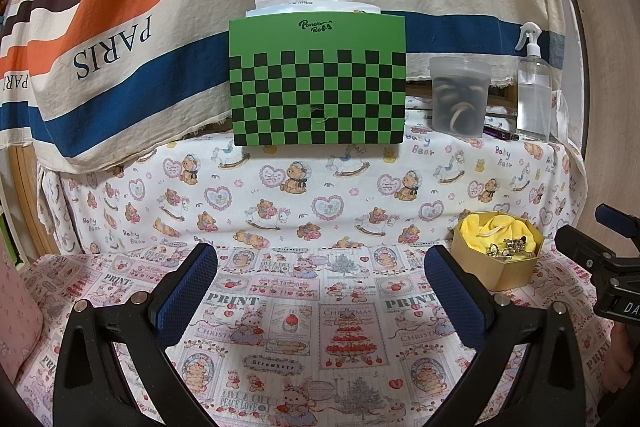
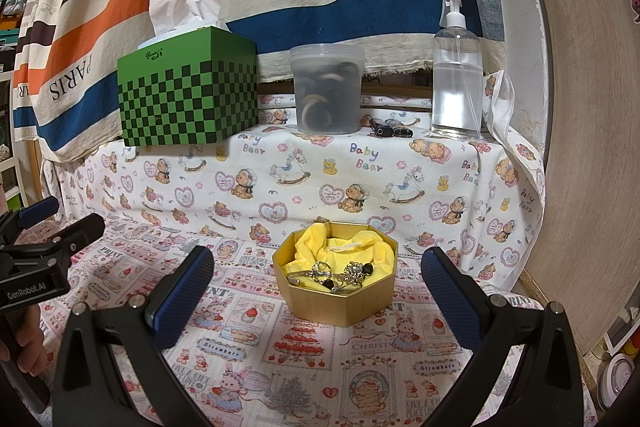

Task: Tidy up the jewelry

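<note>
A gold octagonal box point(image 2: 340, 307) lined with yellow cloth point(image 2: 308, 247) sits on the printed tablecloth. Several jewelry pieces point(image 2: 340, 275) lie in a heap inside it, on the cloth. My right gripper point(image 2: 320, 279) is open and empty, its blue-padded fingers either side of the box and a little short of it. My left gripper point(image 1: 320, 267) is open and empty over bare cloth, with the box point(image 1: 500, 271) off to its right and the jewelry point(image 1: 506, 249) showing inside. The right gripper point(image 1: 608, 259) shows at that view's right edge.
On the raised shelf behind stand a green checkered tissue box point(image 1: 318, 83), a clear tub point(image 2: 327, 89) with dark rings inside, a clear spray bottle point(image 2: 456, 67) and small dark items point(image 2: 390, 129). A striped cloth hangs behind. A wooden panel point(image 2: 580, 147) stands at the right.
</note>
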Demonstrator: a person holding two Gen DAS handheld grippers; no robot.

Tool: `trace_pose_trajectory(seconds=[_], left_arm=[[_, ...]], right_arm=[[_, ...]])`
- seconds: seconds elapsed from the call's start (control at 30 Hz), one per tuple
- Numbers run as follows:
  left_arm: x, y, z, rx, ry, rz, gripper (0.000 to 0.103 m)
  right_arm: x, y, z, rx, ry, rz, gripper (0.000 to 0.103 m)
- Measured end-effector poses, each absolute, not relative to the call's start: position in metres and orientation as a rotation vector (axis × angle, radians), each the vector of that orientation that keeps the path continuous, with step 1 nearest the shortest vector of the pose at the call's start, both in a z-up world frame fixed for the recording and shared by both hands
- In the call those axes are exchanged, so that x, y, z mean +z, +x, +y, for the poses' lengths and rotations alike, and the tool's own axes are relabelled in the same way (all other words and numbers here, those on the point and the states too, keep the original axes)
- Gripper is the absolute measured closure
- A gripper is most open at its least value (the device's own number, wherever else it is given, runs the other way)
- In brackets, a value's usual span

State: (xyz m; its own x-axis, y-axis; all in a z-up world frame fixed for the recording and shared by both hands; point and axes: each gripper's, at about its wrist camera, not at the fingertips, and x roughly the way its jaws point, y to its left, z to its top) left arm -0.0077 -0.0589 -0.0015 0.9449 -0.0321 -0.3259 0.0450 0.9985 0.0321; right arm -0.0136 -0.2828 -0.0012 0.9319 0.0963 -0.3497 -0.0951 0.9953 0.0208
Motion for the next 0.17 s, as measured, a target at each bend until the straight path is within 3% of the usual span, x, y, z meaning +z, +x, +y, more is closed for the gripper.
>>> trace_pose_trajectory(seconds=[0.17], left_arm=[[-0.0014, -0.0081, -0.0588, -0.040, 0.039, 0.331, 0.000]], right_arm=[[-0.0014, -0.0135, -0.2833, 0.098, 0.003, 0.360, 0.000]])
